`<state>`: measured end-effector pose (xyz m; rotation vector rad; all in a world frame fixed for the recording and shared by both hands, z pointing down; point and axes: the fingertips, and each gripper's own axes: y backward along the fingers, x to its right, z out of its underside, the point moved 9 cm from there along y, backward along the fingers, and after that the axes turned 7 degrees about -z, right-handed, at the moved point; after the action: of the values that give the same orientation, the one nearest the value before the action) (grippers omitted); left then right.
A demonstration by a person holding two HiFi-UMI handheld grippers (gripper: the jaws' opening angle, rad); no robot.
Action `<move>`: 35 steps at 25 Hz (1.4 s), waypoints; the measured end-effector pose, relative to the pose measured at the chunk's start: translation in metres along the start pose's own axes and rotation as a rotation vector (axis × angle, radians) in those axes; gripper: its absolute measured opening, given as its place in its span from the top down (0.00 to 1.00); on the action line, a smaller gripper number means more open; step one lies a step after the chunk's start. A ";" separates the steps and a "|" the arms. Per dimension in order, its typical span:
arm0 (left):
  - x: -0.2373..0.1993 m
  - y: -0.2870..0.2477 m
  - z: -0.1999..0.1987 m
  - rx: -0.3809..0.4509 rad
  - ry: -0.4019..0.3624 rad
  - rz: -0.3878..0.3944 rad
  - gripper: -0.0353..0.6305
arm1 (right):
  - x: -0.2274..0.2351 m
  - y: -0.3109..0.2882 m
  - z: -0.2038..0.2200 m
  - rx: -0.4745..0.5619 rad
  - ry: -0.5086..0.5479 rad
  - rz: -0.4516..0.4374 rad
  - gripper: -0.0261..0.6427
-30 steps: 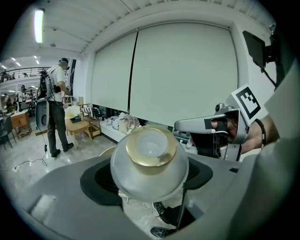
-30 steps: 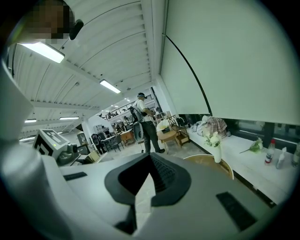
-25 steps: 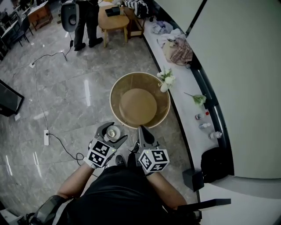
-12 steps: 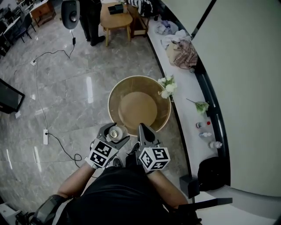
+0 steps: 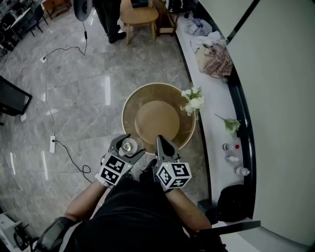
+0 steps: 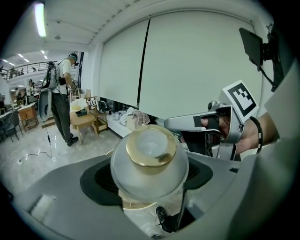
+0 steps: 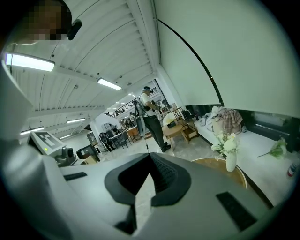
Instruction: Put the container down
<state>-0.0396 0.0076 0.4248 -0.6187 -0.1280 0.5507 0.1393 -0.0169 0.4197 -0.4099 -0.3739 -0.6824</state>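
Observation:
My left gripper (image 5: 129,146) is shut on a small round frosted container (image 5: 127,146) with a gold rim, held at the near edge of a round wooden table (image 5: 129,106). In the left gripper view the container (image 6: 149,161) sits between the jaws of this gripper (image 6: 149,180), mouth facing the camera. My right gripper (image 5: 160,141) is shut and empty beside it, pointing over the table's near rim; its jaws (image 7: 149,164) are closed together. From the left gripper view, the right gripper (image 6: 197,123) shows alongside.
A vase of white flowers (image 5: 193,101) stands at the table's right edge by a long white ledge (image 5: 216,98) with cloths and small bottles (image 5: 231,158). A cable and power strip (image 5: 52,144) lie on the marble floor at left. A person (image 5: 109,17) stands by a wooden stool (image 5: 140,15) far off.
The table has drawn closer, so both grippers now overlap its near rim. The container stays held in the left gripper; the right stays shut.

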 end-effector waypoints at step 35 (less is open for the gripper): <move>-0.099 -0.205 0.089 -0.146 -0.096 -0.143 0.43 | 0.139 -0.050 0.055 -0.065 -0.175 0.272 0.95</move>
<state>-0.0558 -0.1374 0.6209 -0.7194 -0.3032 0.4353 0.1952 -0.0986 0.5427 -0.5727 -0.4527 -0.3951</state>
